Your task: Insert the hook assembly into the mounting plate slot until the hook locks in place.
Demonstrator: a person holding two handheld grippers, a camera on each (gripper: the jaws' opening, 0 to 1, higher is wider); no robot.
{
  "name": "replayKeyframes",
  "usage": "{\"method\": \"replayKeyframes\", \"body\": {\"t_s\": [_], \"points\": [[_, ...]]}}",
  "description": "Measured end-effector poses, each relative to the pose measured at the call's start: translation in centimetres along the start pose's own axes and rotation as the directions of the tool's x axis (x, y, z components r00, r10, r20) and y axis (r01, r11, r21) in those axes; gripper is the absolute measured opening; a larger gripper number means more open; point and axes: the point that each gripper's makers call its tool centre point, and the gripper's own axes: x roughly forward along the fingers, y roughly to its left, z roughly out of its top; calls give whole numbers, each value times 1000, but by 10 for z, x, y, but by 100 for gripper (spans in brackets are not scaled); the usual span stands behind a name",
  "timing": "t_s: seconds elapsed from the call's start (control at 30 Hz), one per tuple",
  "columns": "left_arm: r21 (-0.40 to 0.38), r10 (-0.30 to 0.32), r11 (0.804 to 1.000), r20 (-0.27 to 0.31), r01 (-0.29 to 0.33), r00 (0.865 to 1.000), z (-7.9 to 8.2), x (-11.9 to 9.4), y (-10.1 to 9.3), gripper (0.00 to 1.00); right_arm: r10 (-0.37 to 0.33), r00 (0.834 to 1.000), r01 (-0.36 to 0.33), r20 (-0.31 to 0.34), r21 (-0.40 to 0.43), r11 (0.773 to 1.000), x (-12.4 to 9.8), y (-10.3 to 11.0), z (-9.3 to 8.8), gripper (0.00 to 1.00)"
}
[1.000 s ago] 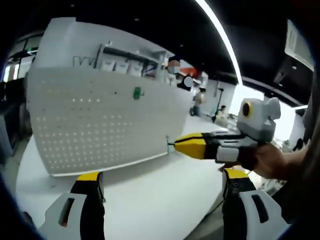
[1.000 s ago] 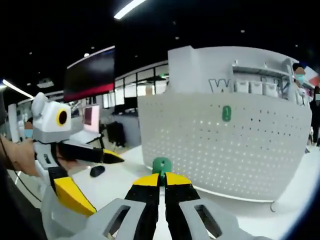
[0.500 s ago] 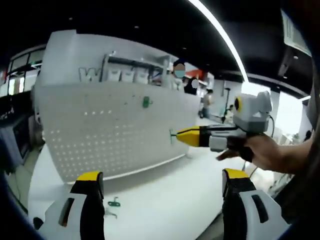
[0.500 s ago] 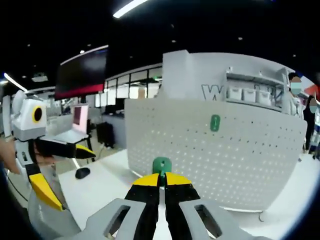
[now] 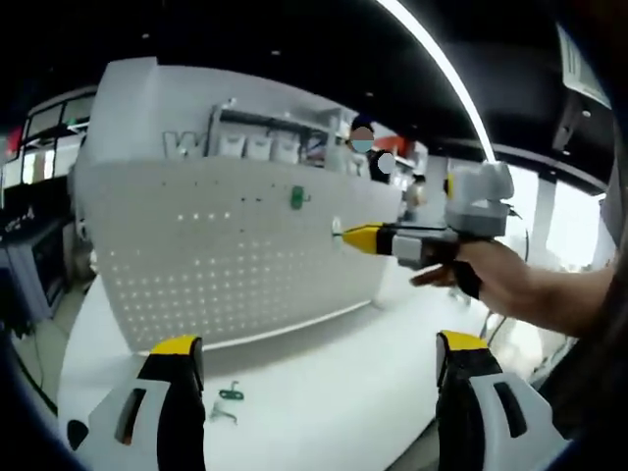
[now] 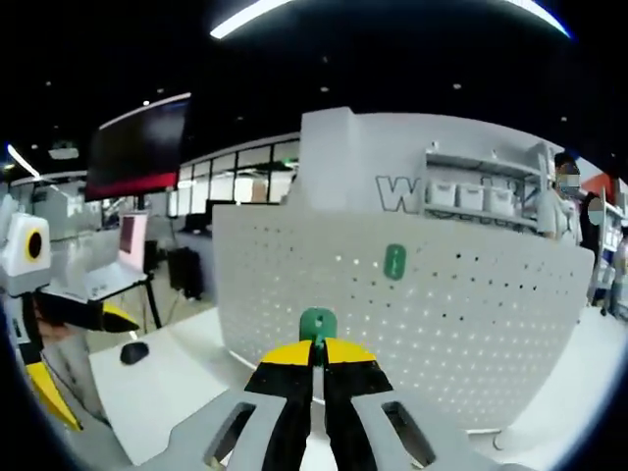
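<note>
A white pegboard mounting plate [image 5: 216, 255] stands upright on the white table [image 5: 324, 392]. One green hook [image 5: 297, 198] hangs on it near the top. My right gripper [image 6: 317, 351] is shut on a second green hook [image 6: 317, 322], which sticks up from its yellow tips and is held a short way in front of the plate [image 6: 442, 324], below the hung hook [image 6: 394, 261]. In the left gripper view, the right gripper [image 5: 345, 235] comes in from the right with its tip close to the plate's right side. My left gripper [image 5: 319, 343] is open, holds nothing, and stays back over the table.
A loose green hook [image 5: 231, 394] and a small metal piece [image 5: 218, 412] lie on the table in front of the plate. A black mouse [image 6: 134, 352] sits at the table's left. The person's hand [image 5: 500, 285] holds the right gripper. People stand far behind.
The right gripper has risen and moved nearer the plate with the green hook still in it. Both views have shifted; the left gripper's jaws stay open.
</note>
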Motion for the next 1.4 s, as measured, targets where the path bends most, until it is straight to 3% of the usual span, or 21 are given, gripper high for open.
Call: {"method": "replayKeyframes", "body": {"t_s": [0.33, 0.63, 1.0, 1.4], "points": [[-14, 19, 1000, -6, -19, 1000, -1, 1, 12, 100, -78, 996, 80, 49, -44, 996, 8, -30, 20, 0], [-10, 43, 999, 2, -43, 999, -1, 2, 19, 100, -114, 991, 117, 70, -35, 993, 21, -52, 28, 0], [-19, 43, 999, -15, -43, 999, -4, 3, 22, 100, -213, 970, 215, 115, -11, 976, 30, -90, 40, 0], [-36, 56, 998, -21, -57, 998, -9, 2, 25, 100, -258, 956, 263, 137, -20, 965, 40, -111, 42, 0]]}}
